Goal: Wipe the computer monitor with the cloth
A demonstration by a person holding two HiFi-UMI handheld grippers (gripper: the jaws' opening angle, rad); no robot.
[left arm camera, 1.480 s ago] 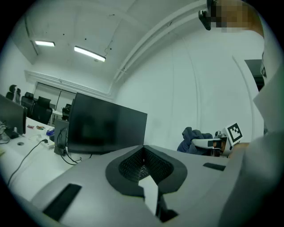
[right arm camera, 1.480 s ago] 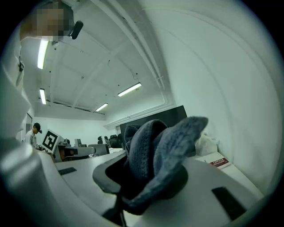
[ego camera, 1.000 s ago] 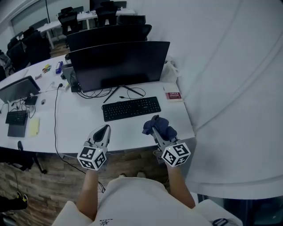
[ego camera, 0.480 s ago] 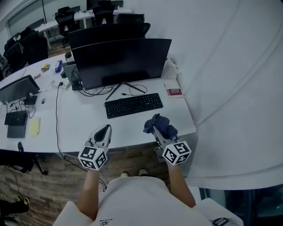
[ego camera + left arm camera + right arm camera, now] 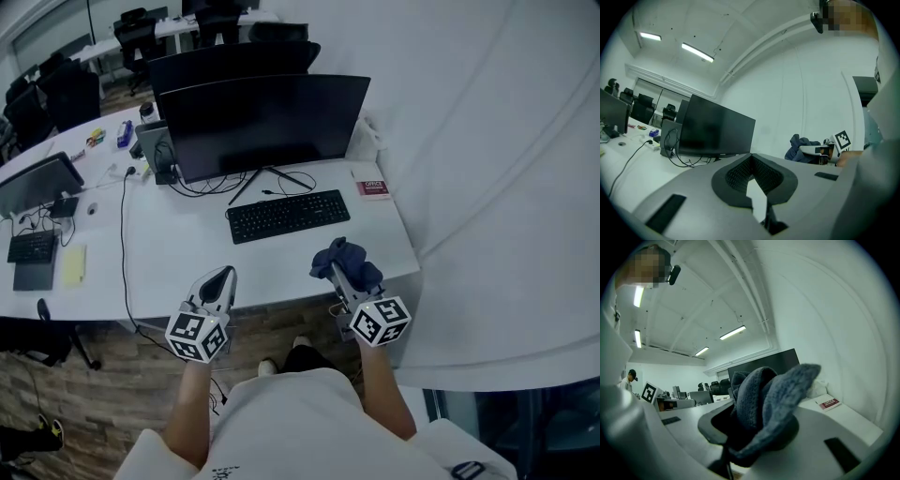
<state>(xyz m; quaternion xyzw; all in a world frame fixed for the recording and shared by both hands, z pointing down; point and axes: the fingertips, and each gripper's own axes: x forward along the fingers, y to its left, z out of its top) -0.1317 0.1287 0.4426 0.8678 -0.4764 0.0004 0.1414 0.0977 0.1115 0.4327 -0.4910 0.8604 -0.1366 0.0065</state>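
Note:
The black computer monitor (image 5: 262,122) stands dark at the back of the white desk (image 5: 187,262), a black keyboard (image 5: 287,215) in front of it. My right gripper (image 5: 336,265) is shut on a bunched dark blue cloth (image 5: 345,261) above the desk's front right part; in the right gripper view the cloth (image 5: 764,404) fills the jaws. My left gripper (image 5: 217,279) hovers over the desk's front edge, shut with nothing in it. The left gripper view shows the monitor (image 5: 715,126) ahead and the cloth (image 5: 801,147) off to the right.
A red booklet (image 5: 371,189) lies right of the keyboard. Cables (image 5: 211,187) trail under the monitor stand. A second screen (image 5: 42,185), small keyboard (image 5: 31,247) and yellow notepad (image 5: 73,265) sit far left. Office chairs (image 5: 56,89) stand behind. A white wall (image 5: 487,141) runs along the right.
The head view has shifted, so the desk and monitor sit slightly further right and lower. My right gripper with the cloth has edged a little right; the left one holds still.

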